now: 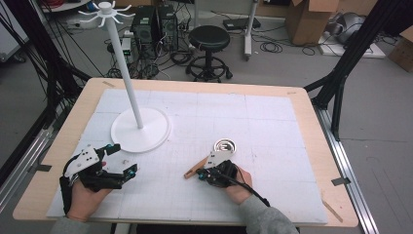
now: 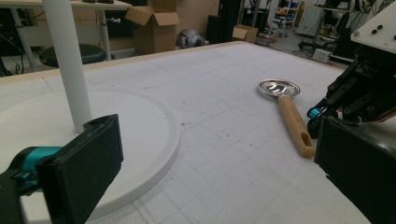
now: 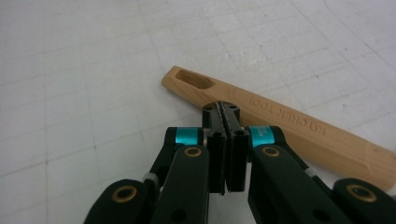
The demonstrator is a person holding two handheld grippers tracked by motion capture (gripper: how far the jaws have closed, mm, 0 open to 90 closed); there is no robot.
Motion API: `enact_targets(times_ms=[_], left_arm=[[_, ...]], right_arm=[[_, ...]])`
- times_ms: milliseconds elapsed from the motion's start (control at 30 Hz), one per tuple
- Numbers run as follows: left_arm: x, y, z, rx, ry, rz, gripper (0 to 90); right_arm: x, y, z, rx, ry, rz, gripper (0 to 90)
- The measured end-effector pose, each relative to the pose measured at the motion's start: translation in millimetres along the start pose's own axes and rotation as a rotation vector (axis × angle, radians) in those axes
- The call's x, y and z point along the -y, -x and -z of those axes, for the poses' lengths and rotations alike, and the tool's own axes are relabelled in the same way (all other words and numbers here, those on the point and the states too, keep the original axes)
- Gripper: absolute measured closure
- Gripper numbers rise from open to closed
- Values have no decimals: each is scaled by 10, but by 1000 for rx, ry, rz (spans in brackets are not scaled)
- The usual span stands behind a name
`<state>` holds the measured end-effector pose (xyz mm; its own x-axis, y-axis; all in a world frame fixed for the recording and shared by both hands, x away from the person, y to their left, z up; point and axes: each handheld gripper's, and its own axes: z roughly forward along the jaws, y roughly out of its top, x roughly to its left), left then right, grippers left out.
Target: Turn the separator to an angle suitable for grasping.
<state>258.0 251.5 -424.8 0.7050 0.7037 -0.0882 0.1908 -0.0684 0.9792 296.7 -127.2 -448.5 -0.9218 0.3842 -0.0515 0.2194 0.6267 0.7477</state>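
Right gripper [image 1: 201,173], jaws pressed together with nothing between them, sits at the spoon's handle near the desk's front edge, right of centre; in the right gripper view the closed tips [image 3: 225,113] lie just against the handle's near side. Left gripper [image 1: 119,159], jaws spread wide and empty, rests near the front-left corner, well apart from the spoon. Desk [image 1: 302,122]: a wooden top covered by a white gridded mat. Stand [image 1: 141,129]: a white round base with an upright pole, on the left half of the desk, just beyond the left gripper. Spoon [image 1: 214,155]: a metal bowl and a wooden handle with a slot at its end, lying flat on the mat, bowl toward the desk's centre, handle toward the front edge.
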Motion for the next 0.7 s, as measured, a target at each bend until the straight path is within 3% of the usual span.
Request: enact_targets(times_ms=[233, 367, 700], left_arm=[[2, -7, 11, -2, 4, -1, 17], [1, -2, 13, 0, 6, -2, 17], [3, -5, 17, -5, 7, 0, 17]], right_arm=[[-68, 19, -94, 1, 8, -11, 900], [-84, 58, -134, -24, 17, -50, 900], [-160, 71, -222, -2, 17, -46, 900]])
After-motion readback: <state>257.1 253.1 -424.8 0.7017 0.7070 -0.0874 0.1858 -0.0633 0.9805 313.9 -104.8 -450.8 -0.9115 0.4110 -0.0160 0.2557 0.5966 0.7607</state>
